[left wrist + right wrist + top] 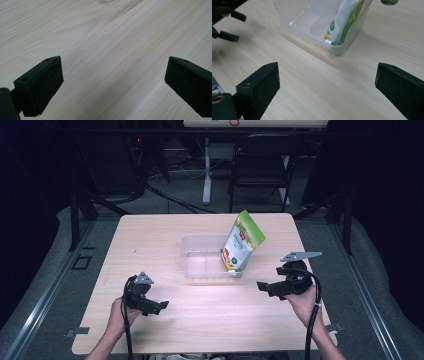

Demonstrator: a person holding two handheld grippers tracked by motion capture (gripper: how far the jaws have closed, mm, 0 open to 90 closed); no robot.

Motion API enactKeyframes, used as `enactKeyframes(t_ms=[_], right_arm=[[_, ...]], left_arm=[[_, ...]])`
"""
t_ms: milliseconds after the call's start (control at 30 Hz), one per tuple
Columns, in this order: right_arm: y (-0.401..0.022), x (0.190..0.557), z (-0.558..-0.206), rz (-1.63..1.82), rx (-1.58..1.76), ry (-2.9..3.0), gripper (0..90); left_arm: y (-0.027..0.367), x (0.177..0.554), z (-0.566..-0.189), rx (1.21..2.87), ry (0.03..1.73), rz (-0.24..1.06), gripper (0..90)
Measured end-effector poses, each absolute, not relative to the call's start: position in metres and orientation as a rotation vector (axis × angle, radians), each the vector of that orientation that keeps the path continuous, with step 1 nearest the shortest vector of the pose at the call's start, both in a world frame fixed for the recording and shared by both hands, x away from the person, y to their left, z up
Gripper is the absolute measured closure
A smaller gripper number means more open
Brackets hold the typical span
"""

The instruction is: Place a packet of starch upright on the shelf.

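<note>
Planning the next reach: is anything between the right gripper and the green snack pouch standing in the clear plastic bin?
Only the bin's own near wall; bare table lies between the open right gripper and the pouch.

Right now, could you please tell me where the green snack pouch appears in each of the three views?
High view: the green snack pouch stands tilted in the right end of the clear plastic bin, right of table centre.
Left gripper view: not in it; bare wooden table there.
Right gripper view: top centre, pouch leaning inside the bin.
Shared landmark: the pale wood tabletop.
</note>
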State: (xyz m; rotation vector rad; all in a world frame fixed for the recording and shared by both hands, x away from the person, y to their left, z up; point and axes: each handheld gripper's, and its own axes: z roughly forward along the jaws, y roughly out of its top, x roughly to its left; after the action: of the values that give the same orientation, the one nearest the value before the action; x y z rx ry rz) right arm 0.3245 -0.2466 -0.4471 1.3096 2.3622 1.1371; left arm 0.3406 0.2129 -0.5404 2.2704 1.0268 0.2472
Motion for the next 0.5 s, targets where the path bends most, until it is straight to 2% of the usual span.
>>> enactKeyframes(t_ms=[500], right_arm=[[-0.258,0.301,-0.494,1.046,1.371,2.387,5.6]], left_arm=[[0.213,0.341,-0.541,2.274,1.028,0.248,1.7]])
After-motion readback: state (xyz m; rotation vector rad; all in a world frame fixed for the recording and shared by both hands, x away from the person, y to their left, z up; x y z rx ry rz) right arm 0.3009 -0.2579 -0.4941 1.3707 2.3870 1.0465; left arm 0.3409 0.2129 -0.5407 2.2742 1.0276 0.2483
